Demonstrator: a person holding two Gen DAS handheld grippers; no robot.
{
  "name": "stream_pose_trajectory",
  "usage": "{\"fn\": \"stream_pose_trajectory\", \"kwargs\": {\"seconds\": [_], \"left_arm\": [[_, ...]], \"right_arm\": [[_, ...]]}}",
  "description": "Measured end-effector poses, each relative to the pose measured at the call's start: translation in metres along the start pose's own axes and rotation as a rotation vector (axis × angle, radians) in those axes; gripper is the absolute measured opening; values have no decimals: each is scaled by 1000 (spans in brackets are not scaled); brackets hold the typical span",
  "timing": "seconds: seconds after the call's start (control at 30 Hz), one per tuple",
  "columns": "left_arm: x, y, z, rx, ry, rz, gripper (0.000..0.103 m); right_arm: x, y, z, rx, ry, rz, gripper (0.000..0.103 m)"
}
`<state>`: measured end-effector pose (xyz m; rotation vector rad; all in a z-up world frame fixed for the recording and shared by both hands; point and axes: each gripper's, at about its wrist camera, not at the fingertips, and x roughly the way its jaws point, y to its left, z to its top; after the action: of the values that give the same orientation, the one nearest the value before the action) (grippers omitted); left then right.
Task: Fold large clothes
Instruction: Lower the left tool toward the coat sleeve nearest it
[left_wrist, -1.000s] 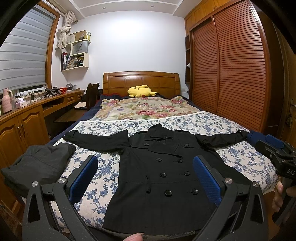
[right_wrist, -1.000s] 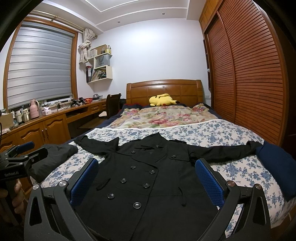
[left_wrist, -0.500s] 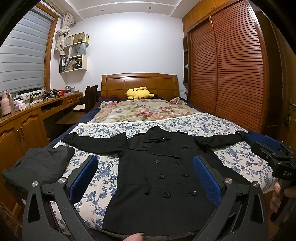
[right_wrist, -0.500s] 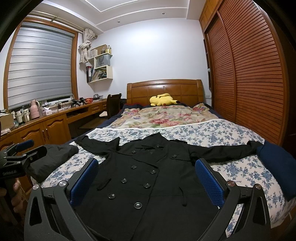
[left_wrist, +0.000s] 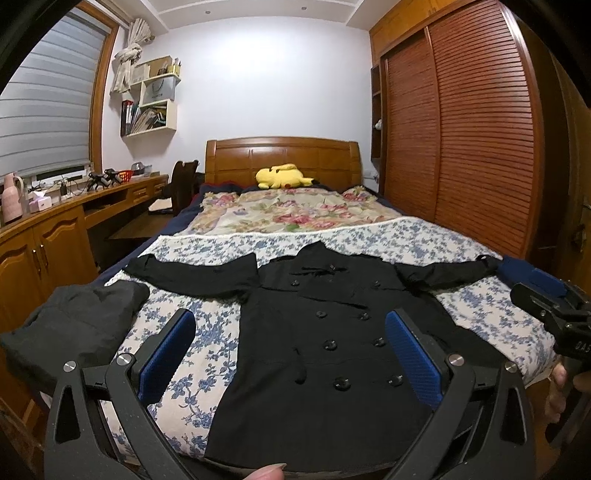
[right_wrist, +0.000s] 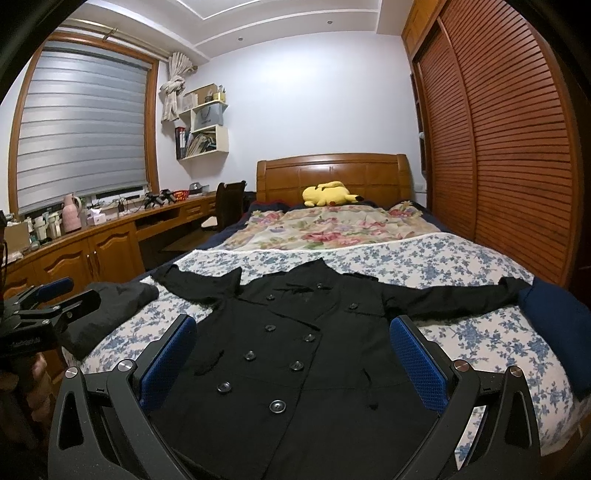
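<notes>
**Black coat spread flat on the bed, both grippers held wide above its hem**

From the left wrist camera, the room was a bedroom: a bed (left_wrist: 424, 240) under a blue-flowered sheet, a rose-patterned quilt (left_wrist: 291, 210) further up, a yellow plush toy (left_wrist: 282, 176) against the wooden headboard (left_wrist: 280, 158). A slatted wardrobe (left_wrist: 472, 133) filled the right wall; a long wooden desk (left_wrist: 48, 229) ran beneath the blinds on the left. A folded dark garment (left_wrist: 77, 325) lay at the bed's left edge. The black coat (left_wrist: 314, 332) lay face up, buttoned, sleeves out to both sides, its hem at the bed's near edge. The left gripper (left_wrist: 290, 354) hung above the lower coat with its blue-padded fingers spread wide, holding nothing. The right gripper (left_wrist: 550, 317) showed at the right edge, near the coat's sleeve end and a blue cushion (left_wrist: 524, 269)

From the right wrist camera, the same bed (right_wrist: 443, 262), desk (right_wrist: 92, 247) and wardrobe (right_wrist: 509, 147) appeared. The coat (right_wrist: 295, 350) lay directly below the right gripper (right_wrist: 291, 362), whose fingers stood far apart and empty. The left gripper (right_wrist: 55, 299) sat at the left edge beside the dark garment (right_wrist: 114, 306), apart from the coat
</notes>
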<state>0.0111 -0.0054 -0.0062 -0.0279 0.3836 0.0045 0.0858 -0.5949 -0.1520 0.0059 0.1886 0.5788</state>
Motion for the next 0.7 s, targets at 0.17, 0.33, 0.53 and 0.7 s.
{"fn": "stream_pose_trajectory", "kwargs": {"seconds": [0.17,0.33,0.53,0.7], "left_arm": [[25,16,-8,-10,36,15,103],[50,34,-17,-26,70,26,103],[80,52,-21,-12,104,53,103],[101,66,-19,-8,134,65,103]], "right_arm": [[24,-2,-2,-5,32,16,103],[49,0,-1,-32,45,28,103],[88,-2,-4,-46,72,52,103],[119,-5,0,-45,95,71,103]]}}
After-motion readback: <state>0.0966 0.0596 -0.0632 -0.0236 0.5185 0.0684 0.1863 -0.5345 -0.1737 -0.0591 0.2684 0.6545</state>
